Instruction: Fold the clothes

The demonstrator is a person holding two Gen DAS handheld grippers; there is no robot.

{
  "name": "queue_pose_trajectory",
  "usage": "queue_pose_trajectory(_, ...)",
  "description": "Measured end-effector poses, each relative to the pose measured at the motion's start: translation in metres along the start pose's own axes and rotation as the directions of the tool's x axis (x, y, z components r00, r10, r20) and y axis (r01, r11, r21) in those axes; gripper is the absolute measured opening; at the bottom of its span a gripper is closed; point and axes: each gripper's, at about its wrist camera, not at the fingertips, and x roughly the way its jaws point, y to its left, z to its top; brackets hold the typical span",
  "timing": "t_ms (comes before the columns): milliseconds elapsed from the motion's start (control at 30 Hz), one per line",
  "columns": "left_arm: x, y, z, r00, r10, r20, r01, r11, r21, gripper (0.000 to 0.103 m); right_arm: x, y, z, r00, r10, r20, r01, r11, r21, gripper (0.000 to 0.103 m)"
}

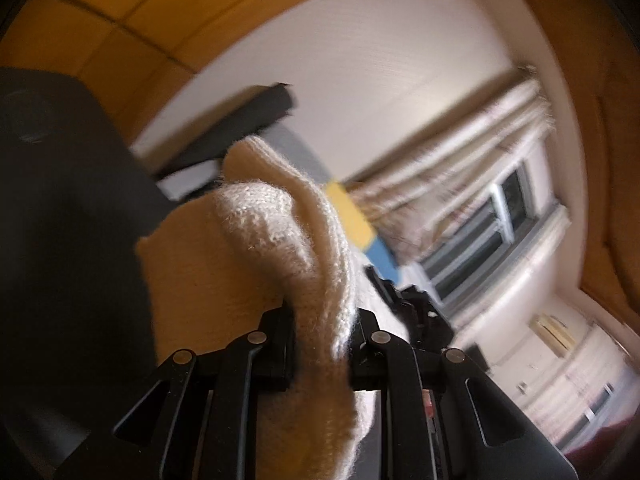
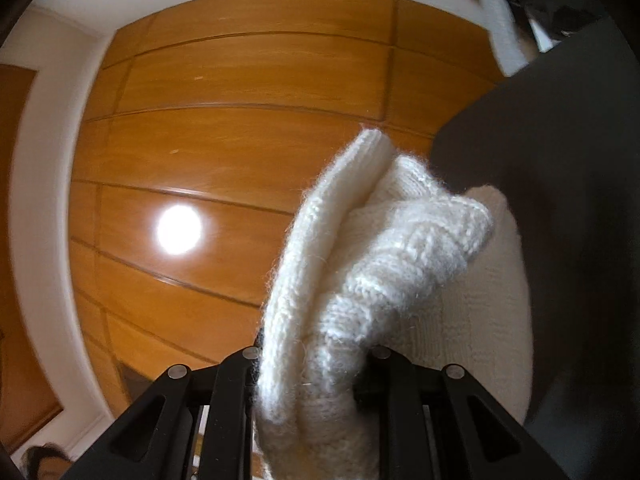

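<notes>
Left gripper [image 1: 322,344]: jaws pinched on a bunched fold of cream knit sweater [image 1: 296,248]. The fabric rises out of the jaws and away from the camera, a thick roll with its free end far and slightly left.

Right gripper [image 2: 308,364]: likewise clamped on a wad of the same white knit sweater [image 2: 372,264]. A ribbed edge [image 2: 360,168] stands up beyond the jaws; more knit spreads to the right behind the roll.

In both views the garment is up in the air, backed by wall and wood panelling [image 2: 240,120], with no table or bed under it.

Progress, as a judgement: early or mid-fold. No finished crease or flat stack is visible, so laying down and folding remain.

Long axis: cannot tell for the whole sweater; each gripped bundle runs lengthwise away from its jaws.

Far left view: dark clothing [image 1: 68,240] at left, curtains and window [image 1: 492,232] at right, blurred.
</notes>
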Motion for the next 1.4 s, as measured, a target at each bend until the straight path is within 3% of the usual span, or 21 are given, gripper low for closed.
queue_pose_trajectory(167, 0.007, 0.072, -0.008, 0.994, 0.107, -0.001, -0.107, 0.988, -0.114, 0.019, 0.002, -0.062, 0.025, 0.993, -0.119, 0.005, 0.119, 0.991, 0.065, 0.019)
queue_pose_trajectory(267, -0.006, 0.101, -0.012, 0.988, 0.147, 0.039, -0.138, 0.975, -0.176, 0.019, -0.014, -0.086, 0.032, 0.990, -0.131, 0.044, 0.126, 0.988, 0.094, 0.018)
queue_pose_trajectory(367, -0.016, 0.129, -0.015, 0.972, 0.230, 0.041, -0.215, 0.948, -0.235, 0.019, -0.032, -0.102, 0.035, 0.984, -0.161, 0.074, 0.152, 0.981, 0.117, 0.018)
queue_pose_trajectory(567, -0.021, 0.161, -0.022, 0.921, 0.390, 0.018, -0.371, 0.888, -0.273, 0.019, -0.075, -0.130, 0.038, 0.959, -0.248, 0.137, 0.222, 0.959, 0.178, 0.018)
queue_pose_trajectory(700, -0.012, 0.171, -0.026, 0.853, 0.521, -0.044, -0.517, 0.828, -0.216, 0.020, -0.098, -0.145, 0.037, 0.940, -0.308, 0.146, 0.278, 0.940, 0.196, 0.018)
queue_pose_trajectory(833, -0.011, 0.178, -0.027, 0.815, 0.576, -0.057, -0.575, 0.794, -0.196, 0.022, -0.113, -0.155, 0.042, 0.916, -0.379, 0.132, 0.356, 0.919, 0.171, 0.018)
queue_pose_trajectory(967, -0.006, 0.168, -0.030, 0.761, 0.646, -0.054, -0.648, 0.753, -0.118, 0.031, -0.111, -0.167, 0.042, 0.877, -0.474, 0.084, 0.461, 0.877, 0.133, 0.019)
queue_pose_trajectory(1033, -0.010, 0.162, -0.031, 0.743, 0.668, -0.043, -0.668, 0.737, -0.103, 0.035, -0.112, -0.161, 0.042, 0.852, -0.516, 0.088, 0.509, 0.856, 0.095, 0.027)
queue_pose_trajectory(1100, -0.021, 0.159, -0.033, 0.741, 0.671, -0.025, -0.669, 0.734, -0.119, 0.036, -0.114, -0.153, 0.043, 0.823, -0.560, 0.097, 0.557, 0.829, 0.050, 0.030)
queue_pose_trajectory(1233, -0.058, 0.156, -0.038, 0.731, 0.681, 0.043, -0.662, 0.723, -0.198, 0.041, -0.126, -0.127, 0.041, 0.709, -0.680, 0.185, 0.695, 0.719, -0.019, 0.034)
queue_pose_trajectory(1267, -0.069, 0.151, -0.040, 0.715, 0.695, 0.073, -0.669, 0.711, -0.217, 0.042, -0.131, -0.118, 0.039, 0.676, -0.702, 0.224, 0.725, 0.688, -0.030, 0.034)
queue_pose_trajectory(1333, -0.087, 0.137, -0.044, 0.650, 0.745, 0.151, -0.705, 0.665, -0.247, 0.042, -0.138, -0.101, 0.031, 0.611, -0.733, 0.297, 0.776, 0.628, -0.047, 0.034)
queue_pose_trajectory(1367, -0.094, 0.129, -0.047, 0.627, 0.754, 0.194, -0.710, 0.656, -0.256, 0.042, -0.139, -0.088, 0.027, 0.572, -0.747, 0.340, 0.806, 0.588, -0.063, 0.034)
queue_pose_trajectory(1400, -0.101, 0.122, -0.050, 0.606, 0.759, 0.237, -0.712, 0.651, -0.263, 0.042, -0.137, -0.078, 0.023, 0.551, -0.747, 0.371, 0.823, 0.561, -0.093, 0.034)
